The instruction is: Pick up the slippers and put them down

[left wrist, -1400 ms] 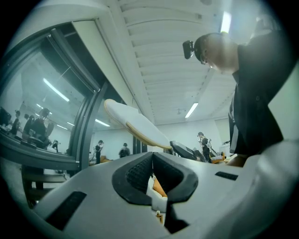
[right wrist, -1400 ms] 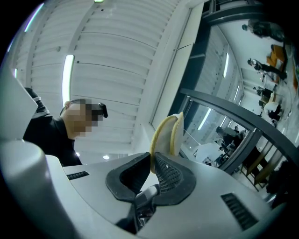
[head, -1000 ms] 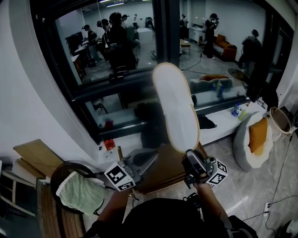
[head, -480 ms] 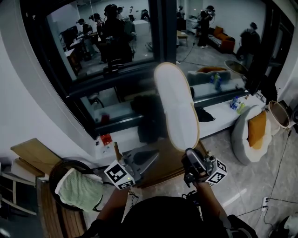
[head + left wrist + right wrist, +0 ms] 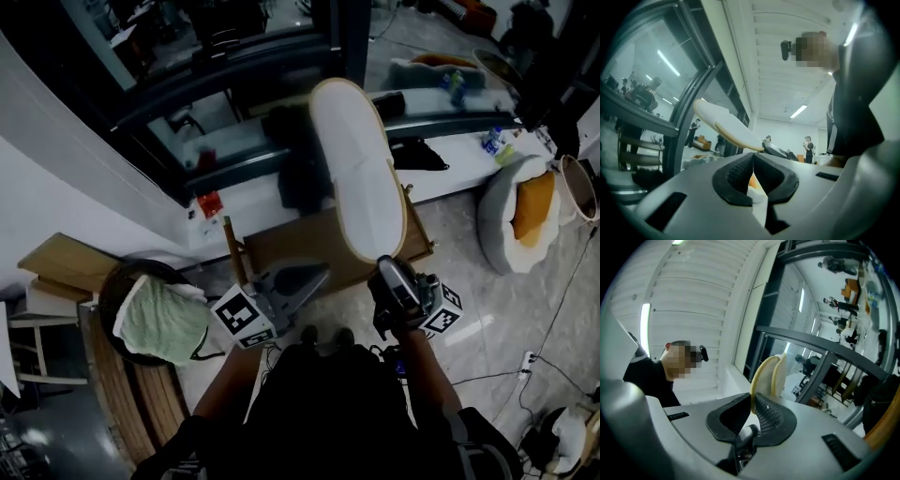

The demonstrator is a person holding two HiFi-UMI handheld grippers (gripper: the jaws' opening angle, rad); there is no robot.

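A white slipper with a tan rim [image 5: 354, 178] stands on end, sole toward me, over a low wooden table [image 5: 281, 246]. My right gripper [image 5: 382, 269] is shut on its lower end; in the right gripper view the slipper's edge [image 5: 767, 373] rises from between the closed pads of that gripper [image 5: 753, 401]. My left gripper [image 5: 317, 275] hangs to the slipper's left, apart from it, jaws shut with nothing held. In the left gripper view the left gripper [image 5: 753, 158] points past the slipper [image 5: 726, 126]. A pale green slipper [image 5: 161, 321] lies on a round dark stand at the left.
The round dark stand [image 5: 114, 281] sits beside stacked wooden boards [image 5: 66, 267]. A white beanbag with an orange cushion [image 5: 525, 208] is on the tiled floor at the right. A dark window frame [image 5: 234, 75] and a white ledge [image 5: 450, 178] run behind the table.
Both grippers have come down, the right one with the white slipper in it. The head view now looks further down, showing more floor. Neither gripper's jaws have changed.
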